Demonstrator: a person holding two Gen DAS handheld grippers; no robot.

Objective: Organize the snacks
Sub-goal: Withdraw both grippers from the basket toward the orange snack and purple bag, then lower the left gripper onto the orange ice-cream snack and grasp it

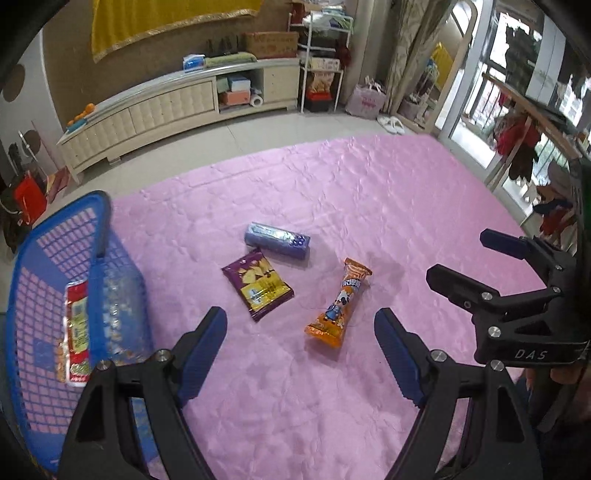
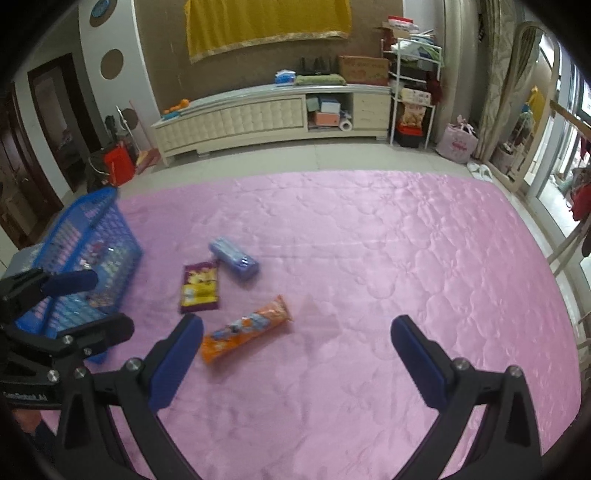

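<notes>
A quilted pink cover [image 1: 332, 192] spreads over the surface, with pale floor tiles beyond it, a long cream cabinet [image 1: 155, 107] against the back wall and a yellow cloth [image 2: 266, 26] hanging above.

On the cover lie three snacks close together: a purple chip bag [image 1: 257, 283], a blue-violet packet [image 1: 277, 242] just behind it, and an orange wrapped snack [image 1: 340, 308] a little nearer the camera.

A blue mesh basket [image 1: 48, 236] sits at the left edge and holds a red packet [image 1: 77, 332], with what may be a clear wrapper beside it.

The left gripper [image 1: 301, 347] has its jaws spread apart and empty, above the cover. The right gripper [image 2: 297, 354] is likewise spread and empty.
</notes>
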